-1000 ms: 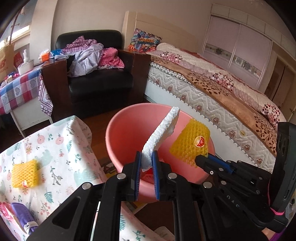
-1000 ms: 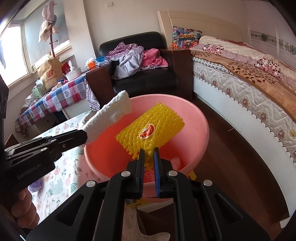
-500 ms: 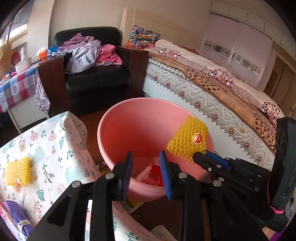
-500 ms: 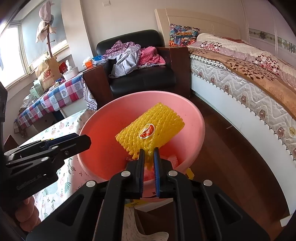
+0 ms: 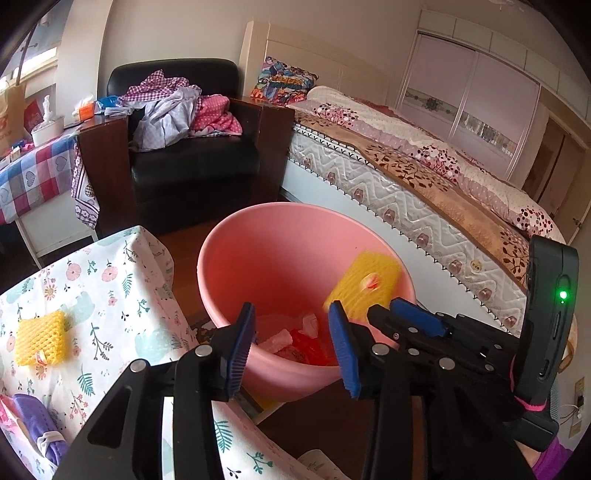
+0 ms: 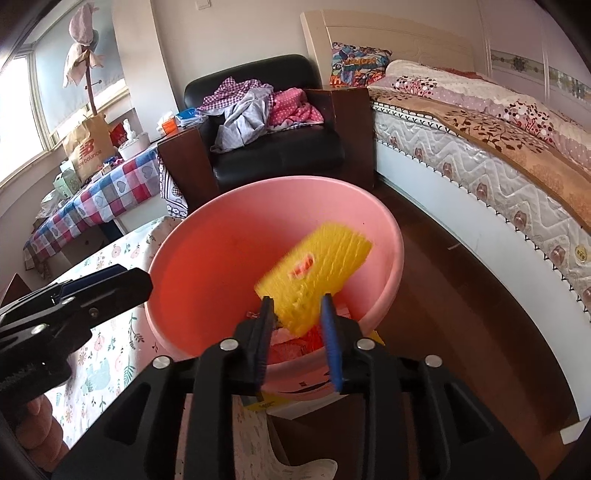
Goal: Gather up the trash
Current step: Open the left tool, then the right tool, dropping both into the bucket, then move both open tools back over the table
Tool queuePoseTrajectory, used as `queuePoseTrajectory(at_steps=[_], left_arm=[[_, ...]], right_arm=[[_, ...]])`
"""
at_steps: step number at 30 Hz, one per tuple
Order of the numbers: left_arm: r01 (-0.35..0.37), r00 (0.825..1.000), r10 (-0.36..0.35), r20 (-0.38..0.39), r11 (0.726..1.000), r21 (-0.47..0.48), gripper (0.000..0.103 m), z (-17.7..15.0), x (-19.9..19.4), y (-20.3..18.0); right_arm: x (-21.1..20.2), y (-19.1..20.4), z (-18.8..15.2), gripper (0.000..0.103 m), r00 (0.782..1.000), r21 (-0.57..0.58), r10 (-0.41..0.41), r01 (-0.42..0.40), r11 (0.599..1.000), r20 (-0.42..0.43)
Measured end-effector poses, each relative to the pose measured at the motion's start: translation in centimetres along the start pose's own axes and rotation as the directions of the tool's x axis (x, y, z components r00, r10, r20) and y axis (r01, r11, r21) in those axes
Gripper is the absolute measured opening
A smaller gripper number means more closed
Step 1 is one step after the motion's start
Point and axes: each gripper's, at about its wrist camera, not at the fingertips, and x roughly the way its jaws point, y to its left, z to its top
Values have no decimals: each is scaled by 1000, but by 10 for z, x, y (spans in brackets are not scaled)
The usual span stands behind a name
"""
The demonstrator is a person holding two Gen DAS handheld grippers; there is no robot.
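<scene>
**A:** what's the room like?

**B:** Bedroom. Cream walls (image 5: pixel 177 33), dark wood floor (image 6: pixel 476 332). Black leather armchair (image 5: pixel 192 155) against the back wall, clothes (image 5: pixel 173 107) heaped on its seat. Bed (image 5: pixel 424 177) along the right with a quilted mattress edge and floral covers.

**A:** windows?

**B:** One on the left (image 6: pixel 18 110), daylight coming in. Checked-cloth table (image 6: pixel 92 199) under it, sliding wardrobe doors (image 5: pixel 476 92) at the far right.

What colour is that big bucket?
Pink bucket; the right wrist view shows it best.
</scene>
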Motion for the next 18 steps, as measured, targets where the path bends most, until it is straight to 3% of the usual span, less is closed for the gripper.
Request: queuePoseTrajectory(at_steps=[18], left_arm=[[8, 999, -7, 34, 999, -31, 41, -6, -33, 16]], right_arm=[[-14, 25, -5, 28, 1000, -36, 26, -27, 999, -15]])
